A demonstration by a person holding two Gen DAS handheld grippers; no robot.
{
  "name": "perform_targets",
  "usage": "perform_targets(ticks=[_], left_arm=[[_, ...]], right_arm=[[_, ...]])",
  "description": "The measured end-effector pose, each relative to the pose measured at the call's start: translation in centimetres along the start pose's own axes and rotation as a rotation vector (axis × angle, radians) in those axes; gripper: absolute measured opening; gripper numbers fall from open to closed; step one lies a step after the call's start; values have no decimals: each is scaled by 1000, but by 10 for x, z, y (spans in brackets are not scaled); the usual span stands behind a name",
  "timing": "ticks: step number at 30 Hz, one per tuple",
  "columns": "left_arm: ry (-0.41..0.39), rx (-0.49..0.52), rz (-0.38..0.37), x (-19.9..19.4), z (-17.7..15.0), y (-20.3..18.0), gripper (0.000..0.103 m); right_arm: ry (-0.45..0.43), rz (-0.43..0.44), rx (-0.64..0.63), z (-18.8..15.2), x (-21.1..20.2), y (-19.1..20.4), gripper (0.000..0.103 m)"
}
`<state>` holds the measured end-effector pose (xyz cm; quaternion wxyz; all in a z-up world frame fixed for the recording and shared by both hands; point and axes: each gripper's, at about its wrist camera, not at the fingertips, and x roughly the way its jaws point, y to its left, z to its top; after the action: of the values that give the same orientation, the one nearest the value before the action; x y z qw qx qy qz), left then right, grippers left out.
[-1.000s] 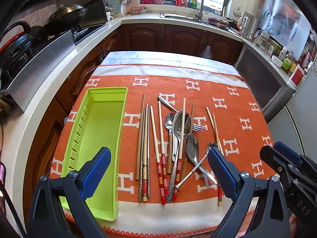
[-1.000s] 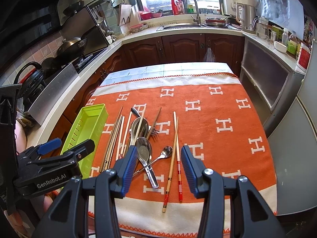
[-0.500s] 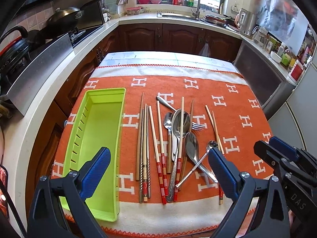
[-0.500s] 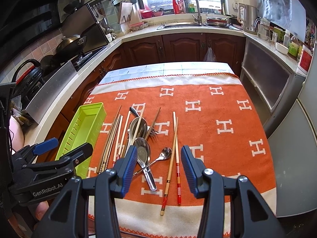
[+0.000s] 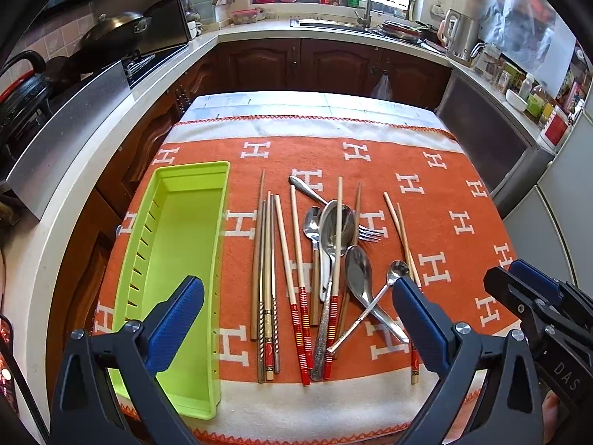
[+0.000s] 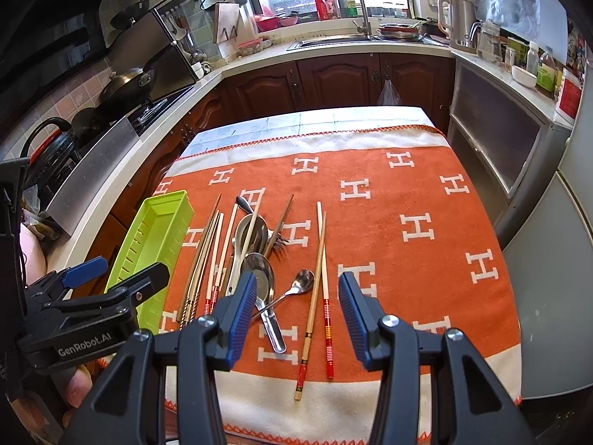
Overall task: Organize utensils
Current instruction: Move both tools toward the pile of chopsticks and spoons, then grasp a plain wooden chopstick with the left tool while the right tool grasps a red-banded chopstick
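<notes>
While both spread wide, left gripper (image 5: 296,319) and right gripper (image 6: 296,309) hover over utensils (image 5: 326,278).

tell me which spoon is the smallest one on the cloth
The small round-bowled spoon, lying diagonally nearest the right gripper. Its thin handle crosses the handle of a larger spoon; the other spoons have bigger, oval bowls.

The tray (image 5: 174,259) is glossy green plastic. The spoons (image 5: 335,224) are polished, mirror-bright metal; the chopsticks (image 5: 285,244) are pale matt wood with red lacquered ends. At 12 o'clock beyond them the blanket (image 5: 426,170) looks woolly and matt. Gripper pads (image 6: 241,311) are ribbed blue rubber.
</notes>
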<state>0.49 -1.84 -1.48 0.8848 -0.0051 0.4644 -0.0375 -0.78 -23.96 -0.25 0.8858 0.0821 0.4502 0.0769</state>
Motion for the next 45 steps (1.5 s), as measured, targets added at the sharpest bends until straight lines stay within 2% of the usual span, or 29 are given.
perform_targets(ticks=[14, 17, 20, 25, 30, 33, 37, 39, 45], left_arm=[[-20, 42, 0, -21, -5, -13, 101], [-44, 39, 15, -26, -4, -13, 101], [-71, 30, -7, -25, -2, -8, 101], [-34, 9, -33, -8, 3, 6, 99], [44, -20, -100, 18, 5, 19, 70], [88, -44, -131, 33, 4, 26, 48], [147, -60, -137, 57, 6, 38, 27], [181, -57, -141, 70, 8, 43, 12], [264, -28, -97, 110, 17, 48, 8]], right_arm=[[-35, 45, -27, -2, -18, 6, 46], [-36, 54, -30, -1, -20, 6, 46], [-33, 50, -25, 0, -18, 3, 46], [-23, 26, -19, 4, -12, -2, 40], [-2, 23, -8, 9, 0, -9, 35], [11, 21, -8, 11, 8, -12, 32], [32, 28, 3, 13, 17, -19, 32], [43, 33, 10, 13, 22, -22, 31], [120, 68, 59, 10, 51, -34, 29]])
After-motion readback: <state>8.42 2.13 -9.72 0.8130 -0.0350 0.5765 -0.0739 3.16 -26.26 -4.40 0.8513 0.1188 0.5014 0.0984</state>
